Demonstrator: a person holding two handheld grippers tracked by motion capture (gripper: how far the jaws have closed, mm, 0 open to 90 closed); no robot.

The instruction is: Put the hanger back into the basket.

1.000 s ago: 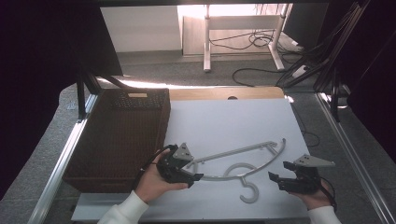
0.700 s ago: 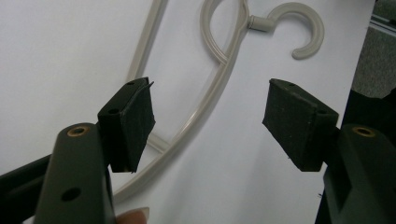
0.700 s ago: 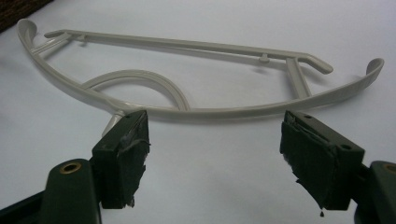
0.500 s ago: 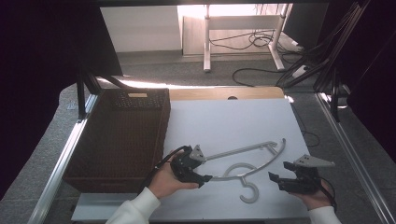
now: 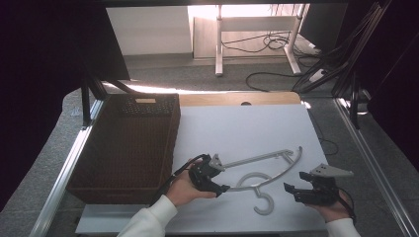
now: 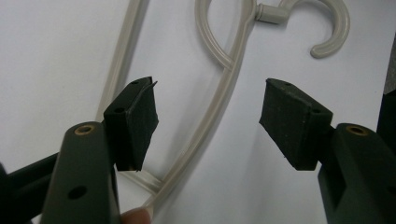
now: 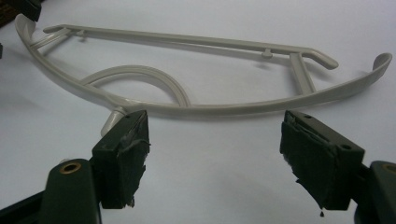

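Wicker, dark brown: basket (image 5: 123, 148), rectangular and deep, at the table's left edge, nothing visible inside. Judged to be the likely place for goods picked off the sheet, standing within the left hand's reach.

Left gripper (image 5: 217, 180): black, held in the left hand (image 5: 185, 190), angled down over the hanger's left end. Jaws spread wide; they have just been closing a little, with the hanger's lower bar (image 6: 210, 116) lying on the table in the gap between them, pads not touching it. Judged to be lining up for a pinch on that bar.

Hanger (image 5: 267, 170): pale grey plastic, flat on the sheet between the two grippers, hook (image 5: 264, 202) pointing toward the person, its curved arm rising toward the right. Lying flat, it gives only a thin bar to grasp, which would explain the steep downward approach.

Right gripper (image 5: 309, 193): black with a grey plate on top, in the right hand at the sheet's lower right, apart from the hanger. Jaws spread, nothing between them; its own view looks across bare sheet at the hanger (image 7: 201, 79). Judged to be waiting in reserve.

Surface: white sheet (image 5: 247, 128) over a table with metal side rails and a wooden far edge.

Room: grey carpet, white desk legs and loose cables beyond the table, dark panels at both sides.
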